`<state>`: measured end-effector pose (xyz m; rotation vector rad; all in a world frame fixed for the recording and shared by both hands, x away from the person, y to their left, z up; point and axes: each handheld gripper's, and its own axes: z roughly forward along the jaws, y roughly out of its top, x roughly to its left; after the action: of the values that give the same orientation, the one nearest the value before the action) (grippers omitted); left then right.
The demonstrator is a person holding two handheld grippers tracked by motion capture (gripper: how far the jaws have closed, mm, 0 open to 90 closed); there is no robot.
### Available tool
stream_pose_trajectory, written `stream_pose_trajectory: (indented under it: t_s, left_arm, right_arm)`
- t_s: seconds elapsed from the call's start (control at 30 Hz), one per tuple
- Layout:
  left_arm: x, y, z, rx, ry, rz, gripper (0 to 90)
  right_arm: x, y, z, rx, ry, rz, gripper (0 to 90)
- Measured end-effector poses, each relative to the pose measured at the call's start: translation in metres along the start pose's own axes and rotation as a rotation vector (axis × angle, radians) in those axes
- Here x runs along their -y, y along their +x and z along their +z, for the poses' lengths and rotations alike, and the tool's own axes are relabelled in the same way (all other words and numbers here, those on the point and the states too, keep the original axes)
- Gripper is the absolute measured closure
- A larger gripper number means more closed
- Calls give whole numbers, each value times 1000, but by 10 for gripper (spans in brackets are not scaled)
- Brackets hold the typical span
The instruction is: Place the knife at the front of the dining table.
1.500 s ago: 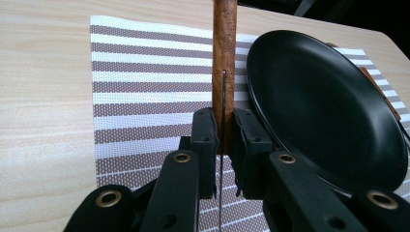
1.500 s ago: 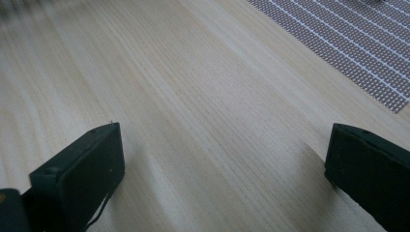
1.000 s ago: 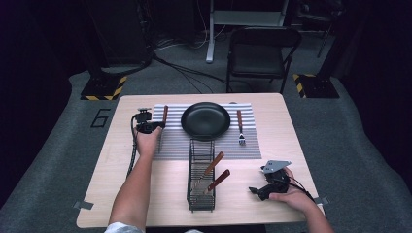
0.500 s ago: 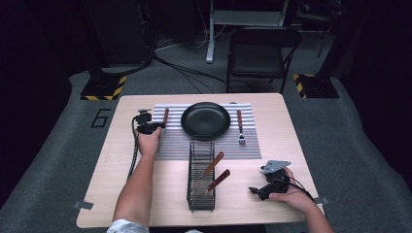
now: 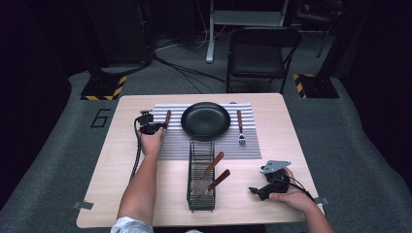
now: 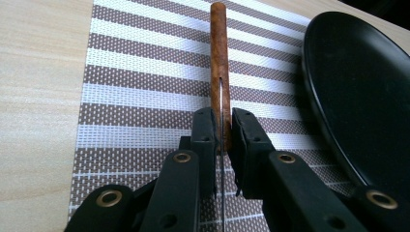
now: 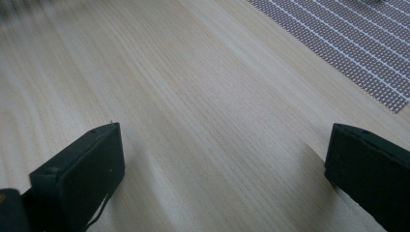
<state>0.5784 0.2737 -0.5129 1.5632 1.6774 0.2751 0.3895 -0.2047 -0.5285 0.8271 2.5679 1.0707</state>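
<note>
Knife lengthwise in left tongs, handle pointing away

The only readable mark is a large numeral "6" on the grey floor covering, just beyond the left edge of the table in the high view. No lettering, label or brand can be read on the table or anything lying on it.

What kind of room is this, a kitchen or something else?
Probably a lab or studio rather than a kitchen: a lone table laid with a plate on grey carpet, cables across the floor, hazard-striped stand bases and dark surroundings.
</note>
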Motion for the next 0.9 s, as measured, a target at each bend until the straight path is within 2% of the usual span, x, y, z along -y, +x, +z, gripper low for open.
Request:
stream_pose_trajectory:
  t_s: [0.13, 0.23, 0.37, 0.57, 0.63, 0.7, 0.9]
  left_arm:
    - [1, 2, 2, 0, 2, -4, 801]
    - [2, 2, 2, 8, 0, -22, 796]
    - [1, 2, 0, 7, 2, -10, 774]
    - [2, 5, -1, -8, 8, -21, 754]
    - [1, 6, -2, -8, 1, -7, 737]
    - [0, 5, -2, -3, 0, -15, 730]
    - [-1, 5, -8, -19, 4, 12, 701]
  right_arm:
    - [0, 0, 0, 0, -1, 1, 0]
    - [0, 0, 0, 0, -1, 1, 0]
    - [0, 0, 0, 0, -2, 1, 0]
    - [0, 0, 0, 0, 0, 0, 0]
    - [0, 0, 0, 0, -1, 1, 0]
    - [0, 0, 0, 0, -1, 0, 0]
    - [0, 0, 0, 0, -1, 1, 0]
